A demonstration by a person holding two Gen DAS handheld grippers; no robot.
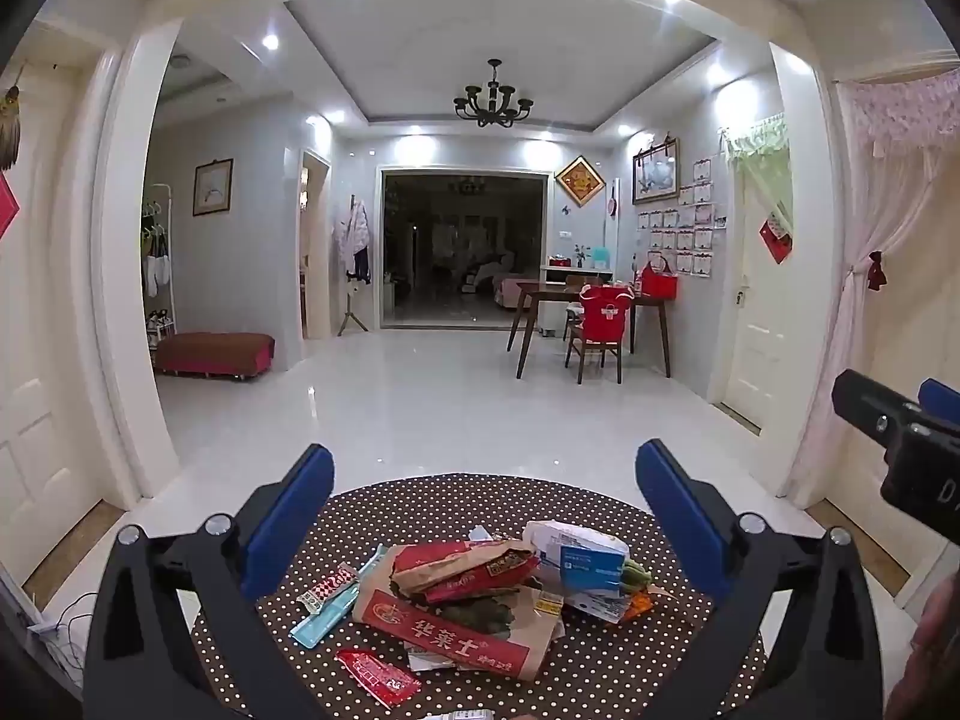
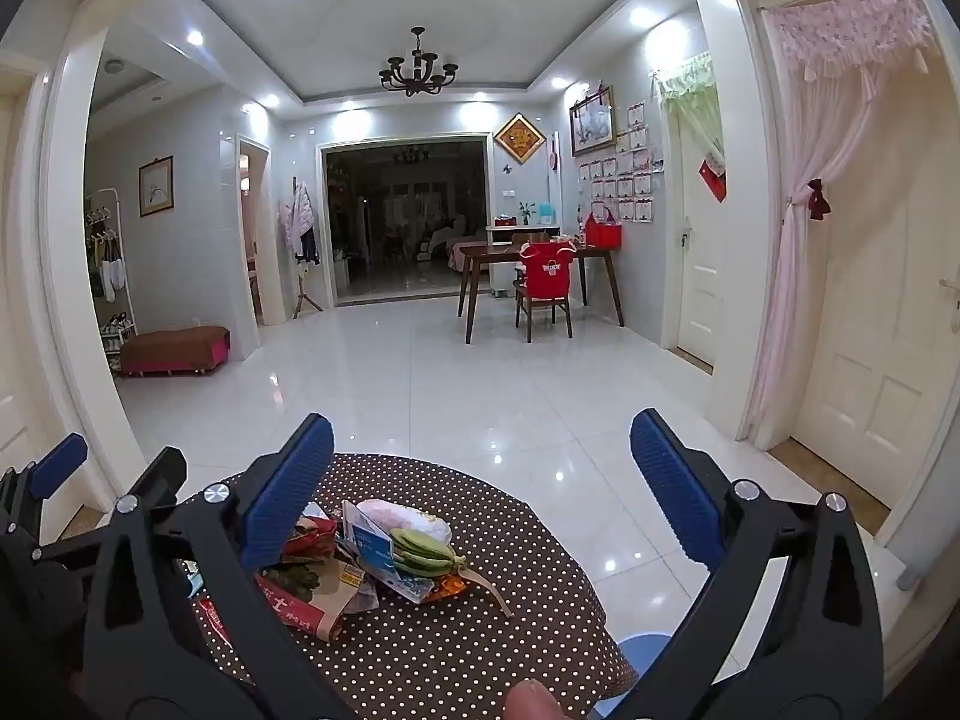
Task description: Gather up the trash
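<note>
While both pairs of tongs hang just above the near edge of the round table, the trash sits heaped at its middle, nothing picked up yet. Left tongs are spread wide, blue fingers framing the heap with nothing between them. Right tongs are spread wide too and hold nothing, and their tip shows at the right side of the left view. On the brown dotted cloth, a big brown paper bag with red print lies flat toward the near edge, and a crumpled red-and-brown wrapper rests on top of it. Just left of the bag lies a long light-blue packet, touching a small red-and-white wrapper beside it. Nearer the near left edge, a small red sachet lies apart from the heap. Toward the right edge side of the pile, a blue-and-white carton leans on white crumpled paper. In the right view, a green banana peel rests against that carton, with a white plastic bag just behind it. An orange scrap pokes out under the carton. A light-blue stool shows below the table's near right edge.
</note>
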